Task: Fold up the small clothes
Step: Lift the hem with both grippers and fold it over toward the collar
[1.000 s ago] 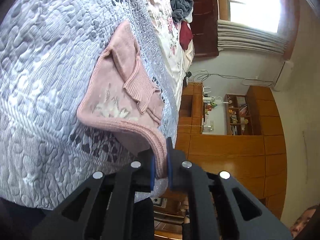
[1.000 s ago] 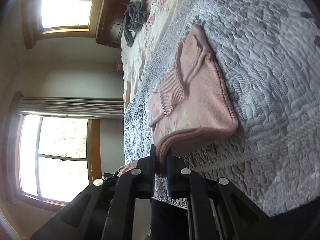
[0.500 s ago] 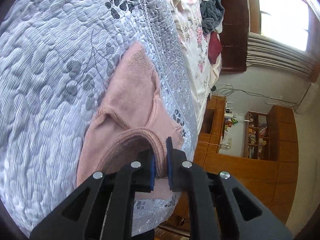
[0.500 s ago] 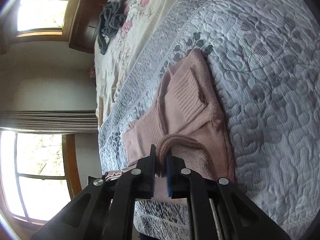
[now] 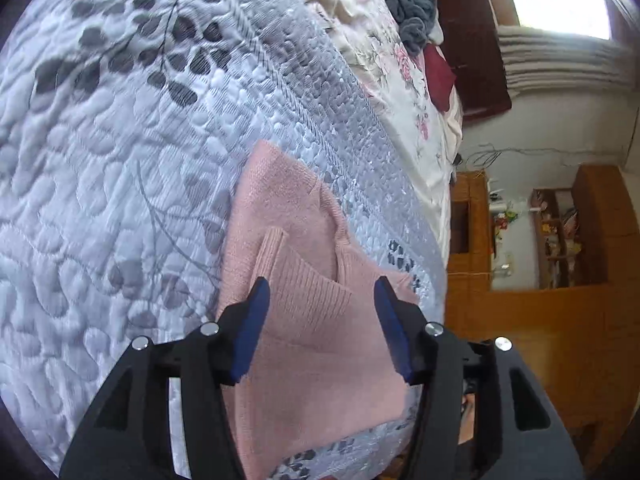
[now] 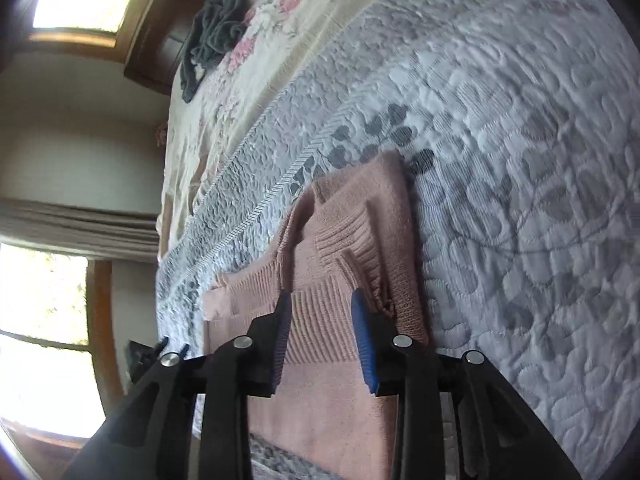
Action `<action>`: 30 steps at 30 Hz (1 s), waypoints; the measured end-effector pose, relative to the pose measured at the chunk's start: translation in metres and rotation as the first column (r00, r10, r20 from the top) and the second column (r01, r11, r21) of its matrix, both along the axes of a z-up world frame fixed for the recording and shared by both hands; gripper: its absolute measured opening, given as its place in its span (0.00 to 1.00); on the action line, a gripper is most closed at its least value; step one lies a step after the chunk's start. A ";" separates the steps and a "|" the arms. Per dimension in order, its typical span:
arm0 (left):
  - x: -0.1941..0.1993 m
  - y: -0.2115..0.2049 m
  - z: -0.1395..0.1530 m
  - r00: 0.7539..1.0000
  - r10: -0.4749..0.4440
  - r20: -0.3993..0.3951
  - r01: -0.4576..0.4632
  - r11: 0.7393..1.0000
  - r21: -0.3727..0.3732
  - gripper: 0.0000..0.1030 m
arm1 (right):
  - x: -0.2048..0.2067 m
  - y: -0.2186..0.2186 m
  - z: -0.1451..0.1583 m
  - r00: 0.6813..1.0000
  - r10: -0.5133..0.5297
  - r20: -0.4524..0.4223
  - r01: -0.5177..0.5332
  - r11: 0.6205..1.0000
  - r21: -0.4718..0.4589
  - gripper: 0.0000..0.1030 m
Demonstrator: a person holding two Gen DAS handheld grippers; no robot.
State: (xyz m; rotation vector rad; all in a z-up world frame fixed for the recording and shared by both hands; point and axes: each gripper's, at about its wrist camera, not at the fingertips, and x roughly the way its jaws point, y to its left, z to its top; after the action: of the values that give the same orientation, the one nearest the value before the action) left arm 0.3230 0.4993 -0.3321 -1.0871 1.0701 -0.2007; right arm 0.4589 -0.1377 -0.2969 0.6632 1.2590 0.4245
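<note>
Left wrist view: left tongs (image 5: 320,300) spread wide, released, over folded pink sweater (image 5: 304,240) lying lower centre of frame on grey quilted bedspread (image 5: 120,160). Right wrist view: right tongs (image 6: 321,314) likewise parted, empty, above same sweater (image 6: 360,216). Grey garment (image 6: 216,36) upper left on floral sheet (image 6: 240,92).

Left wrist view close above pink sweater (image 5: 316,320), right wrist view likewise close, both sharing quilted bedspread (image 6: 500,160)
</note>
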 end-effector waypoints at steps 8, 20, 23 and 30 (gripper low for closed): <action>0.024 -0.029 -0.015 0.975 -0.198 -0.098 0.213 0.961 0.179 0.53 | 0.002 0.053 -0.011 0.969 0.240 0.061 -0.214 0.936 -0.279 0.35; 0.024 -0.062 -0.016 0.946 -0.279 -0.164 0.324 0.840 0.436 0.07 | -0.006 0.060 -0.019 0.961 0.259 0.100 -0.205 0.906 -0.371 0.11; 0.014 -0.061 -0.001 0.960 -0.259 -0.104 0.277 0.844 0.458 0.07 | -0.016 0.057 -0.011 0.960 0.247 0.133 -0.184 0.913 -0.365 0.10; -0.009 -0.064 0.052 0.967 -0.246 0.071 0.185 0.861 0.474 0.07 | -0.039 0.047 0.033 0.943 0.202 0.264 -0.105 0.935 -0.340 0.09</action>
State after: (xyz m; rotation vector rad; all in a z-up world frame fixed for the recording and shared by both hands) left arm 0.3141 0.4349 -0.2804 -0.5124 1.0520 -0.1783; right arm 0.4202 -0.0902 -0.2641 0.2113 1.0649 0.4190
